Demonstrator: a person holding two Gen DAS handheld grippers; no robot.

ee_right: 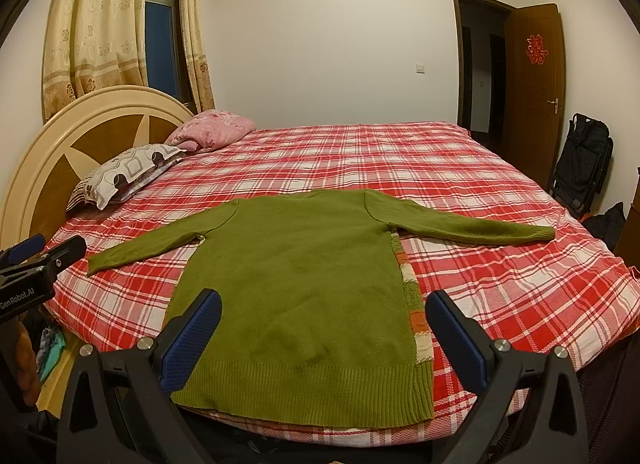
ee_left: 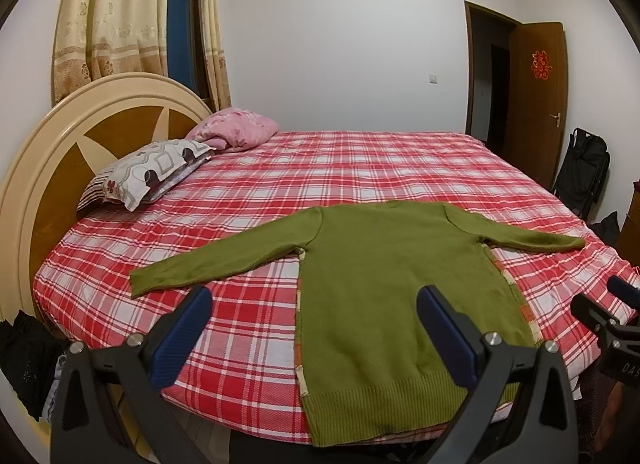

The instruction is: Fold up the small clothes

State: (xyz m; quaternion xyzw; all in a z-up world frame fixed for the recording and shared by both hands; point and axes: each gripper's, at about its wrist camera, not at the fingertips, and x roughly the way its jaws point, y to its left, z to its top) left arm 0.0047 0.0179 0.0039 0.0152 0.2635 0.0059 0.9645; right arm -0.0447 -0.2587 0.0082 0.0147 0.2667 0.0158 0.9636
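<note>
While spread flat, back up, on the plaid bed (ee_right: 480, 168), green sweater (ee_right: 296, 276) with hem at the near edge, sleeves out left and right. Wide bare sheet beyond, pillows (ee_right: 132, 172) far left. Left gripper (ee_left: 316, 328) and right gripper (ee_right: 324, 328) hovering over the hem, fingers apart, holding nothing.

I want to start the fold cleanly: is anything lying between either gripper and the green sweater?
Nothing visible. The green sweater lies flat on the plaid bedsheet, with the left gripper and right gripper open just above its hem.
</note>
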